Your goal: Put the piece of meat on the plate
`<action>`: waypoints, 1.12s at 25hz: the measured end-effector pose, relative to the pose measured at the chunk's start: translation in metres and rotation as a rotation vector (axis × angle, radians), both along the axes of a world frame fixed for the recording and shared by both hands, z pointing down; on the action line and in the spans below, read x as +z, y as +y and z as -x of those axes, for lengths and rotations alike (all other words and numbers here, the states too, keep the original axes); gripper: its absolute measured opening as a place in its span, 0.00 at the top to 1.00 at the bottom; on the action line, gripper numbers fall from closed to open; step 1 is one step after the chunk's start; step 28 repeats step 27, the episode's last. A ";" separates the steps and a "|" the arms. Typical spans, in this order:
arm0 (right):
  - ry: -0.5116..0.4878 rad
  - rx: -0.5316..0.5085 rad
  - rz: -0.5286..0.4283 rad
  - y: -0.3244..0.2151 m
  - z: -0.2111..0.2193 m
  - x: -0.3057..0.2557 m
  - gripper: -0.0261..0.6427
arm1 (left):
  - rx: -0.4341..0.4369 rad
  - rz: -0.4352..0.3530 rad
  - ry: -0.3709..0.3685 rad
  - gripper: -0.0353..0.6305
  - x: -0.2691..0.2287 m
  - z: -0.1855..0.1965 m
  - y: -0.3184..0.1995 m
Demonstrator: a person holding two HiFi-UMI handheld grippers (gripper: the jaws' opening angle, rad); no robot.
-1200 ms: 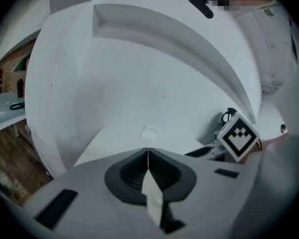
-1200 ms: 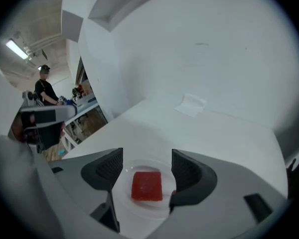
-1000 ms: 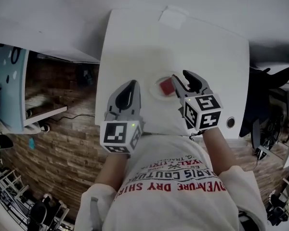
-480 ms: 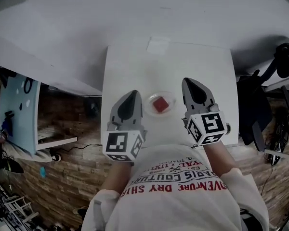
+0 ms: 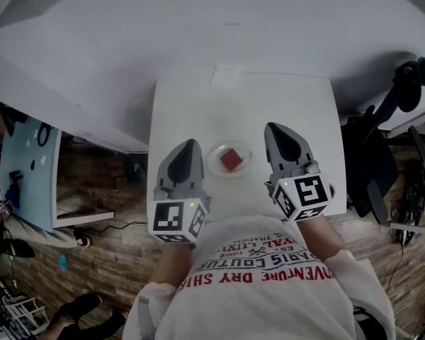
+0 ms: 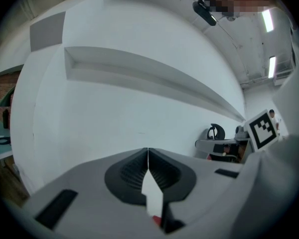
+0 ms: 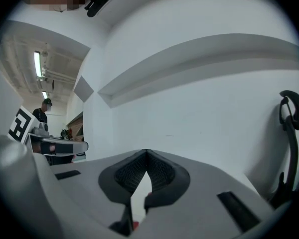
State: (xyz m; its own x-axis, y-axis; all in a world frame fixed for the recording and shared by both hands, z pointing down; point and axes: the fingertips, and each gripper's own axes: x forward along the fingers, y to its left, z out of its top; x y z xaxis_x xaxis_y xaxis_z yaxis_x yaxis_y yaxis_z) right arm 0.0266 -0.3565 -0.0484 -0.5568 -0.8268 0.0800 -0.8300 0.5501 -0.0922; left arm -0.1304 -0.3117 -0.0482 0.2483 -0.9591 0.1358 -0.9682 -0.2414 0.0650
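A red cube of meat (image 5: 231, 160) lies on a small clear plate (image 5: 212, 162) in the middle of the white table (image 5: 297, 98). My left gripper (image 5: 190, 142) hangs to the left of the plate, above the table, its jaws shut with nothing between them. To the right of the plate my right gripper (image 5: 273, 127) is held at about the same height, also shut and empty. Neither touches the plate. Both gripper views point level at a white wall; the left gripper (image 6: 148, 151) and the right gripper (image 7: 146, 152) show their pads closed tip to tip.
A white square patch (image 5: 225, 76) lies at the table's far edge. A black office chair (image 5: 382, 137) stands right of the table, a pale blue board (image 5: 25, 168) to the left. A white wall with a ledge (image 6: 154, 78) rises behind the table.
The right gripper's jaws stood open beside the meat and are now shut and empty. Both grippers have risen and drawn back from the plate. The meat stays on the plate.
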 end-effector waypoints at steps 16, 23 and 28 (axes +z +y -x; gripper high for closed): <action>0.028 -0.019 0.032 0.003 0.009 0.010 0.94 | -0.010 0.006 -0.005 0.94 0.006 -0.003 -0.003; 0.045 -0.027 0.045 0.004 0.012 0.016 0.94 | -0.007 0.001 -0.009 0.94 0.006 -0.006 -0.004; 0.049 -0.029 0.049 0.003 0.012 0.020 0.94 | -0.005 -0.004 -0.014 0.94 0.007 -0.007 -0.006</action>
